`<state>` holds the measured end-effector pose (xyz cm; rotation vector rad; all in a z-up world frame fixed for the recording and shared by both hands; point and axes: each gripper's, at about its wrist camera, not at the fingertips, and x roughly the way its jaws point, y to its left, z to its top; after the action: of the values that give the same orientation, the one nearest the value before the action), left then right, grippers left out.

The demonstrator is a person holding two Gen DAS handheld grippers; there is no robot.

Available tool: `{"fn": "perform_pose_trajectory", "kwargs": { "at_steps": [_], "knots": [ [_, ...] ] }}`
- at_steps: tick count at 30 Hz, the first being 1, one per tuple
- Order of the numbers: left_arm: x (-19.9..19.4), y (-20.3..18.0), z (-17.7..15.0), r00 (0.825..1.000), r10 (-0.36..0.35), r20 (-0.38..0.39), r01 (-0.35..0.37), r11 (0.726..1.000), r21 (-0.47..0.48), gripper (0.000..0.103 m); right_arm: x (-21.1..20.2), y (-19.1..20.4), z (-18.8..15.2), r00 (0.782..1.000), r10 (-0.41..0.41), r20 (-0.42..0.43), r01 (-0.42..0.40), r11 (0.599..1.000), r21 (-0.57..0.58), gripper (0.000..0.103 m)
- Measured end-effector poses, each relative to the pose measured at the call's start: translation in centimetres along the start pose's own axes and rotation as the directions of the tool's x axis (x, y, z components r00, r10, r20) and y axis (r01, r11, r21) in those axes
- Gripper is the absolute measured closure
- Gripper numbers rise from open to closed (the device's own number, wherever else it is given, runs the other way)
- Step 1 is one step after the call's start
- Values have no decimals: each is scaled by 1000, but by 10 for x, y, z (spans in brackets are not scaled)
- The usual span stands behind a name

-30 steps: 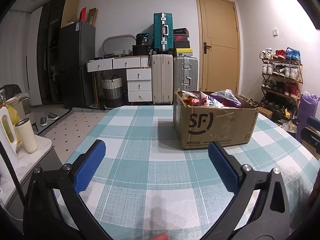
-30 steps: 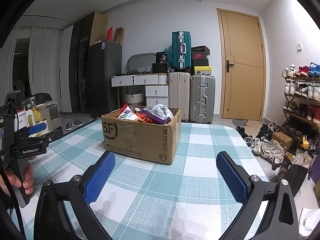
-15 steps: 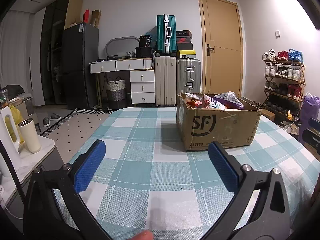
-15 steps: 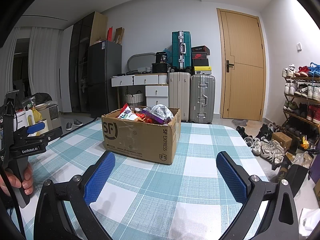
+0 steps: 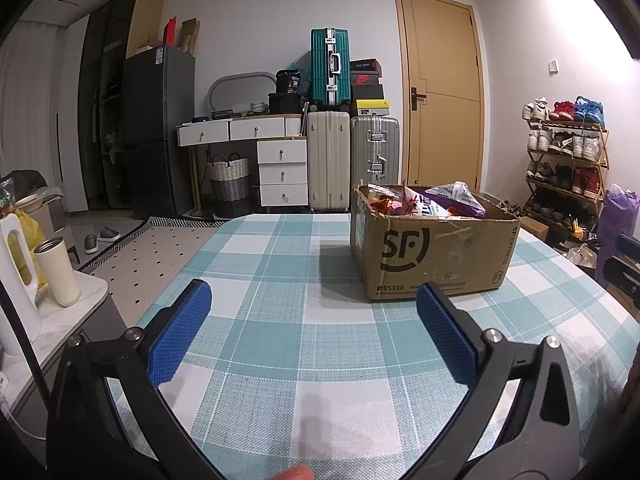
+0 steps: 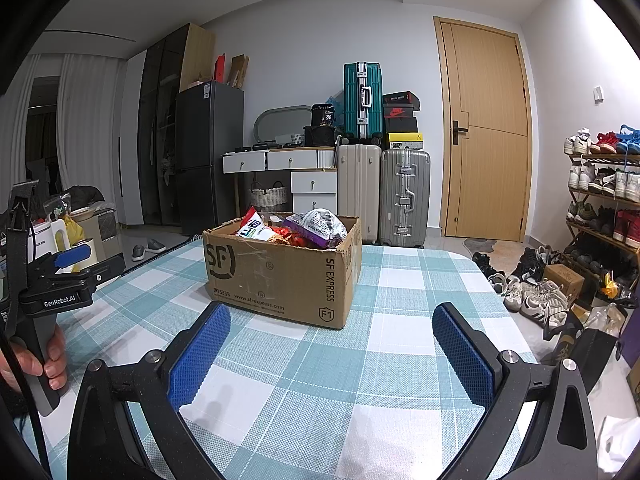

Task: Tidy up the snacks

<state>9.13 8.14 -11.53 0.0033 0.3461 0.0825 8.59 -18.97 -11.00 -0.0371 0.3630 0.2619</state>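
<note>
A brown SF cardboard box [image 5: 432,256] stands on the checked table [image 5: 280,320], right of centre in the left wrist view and centre-left in the right wrist view [image 6: 280,276]. It is filled with several snack bags [image 6: 316,224], which also show in the left wrist view [image 5: 456,200]. My left gripper [image 5: 314,332] is open and empty over the table, short of the box. My right gripper [image 6: 330,346] is open and empty, just in front of the box's near corner. The left gripper also shows at the left edge of the right wrist view [image 6: 64,276].
A side table with a cream tumbler [image 5: 58,270] stands left of the table. Suitcases [image 6: 404,196], a drawer unit [image 5: 282,172] and a fridge [image 5: 158,128] line the back wall. A shoe rack [image 6: 608,196] and loose shoes [image 6: 532,296] are on the right.
The left gripper has tilted up a little, so the box sits lower in its view. The right gripper has held still.
</note>
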Motion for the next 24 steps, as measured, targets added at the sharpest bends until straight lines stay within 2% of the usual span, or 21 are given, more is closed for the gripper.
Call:
{"fn": "perform_pose_trajectory", "kwargs": {
  "at_steps": [18, 24],
  "knots": [
    [0, 0, -1, 1000, 20, 0, -20, 1000, -4, 1, 0, 0, 0, 1000, 0, 0, 0, 1000, -1, 0],
    [-3, 1, -2, 1000, 14, 20, -14, 1000, -9, 1, 0, 0, 0, 1000, 0, 0, 0, 1000, -1, 0]
  ]
}}
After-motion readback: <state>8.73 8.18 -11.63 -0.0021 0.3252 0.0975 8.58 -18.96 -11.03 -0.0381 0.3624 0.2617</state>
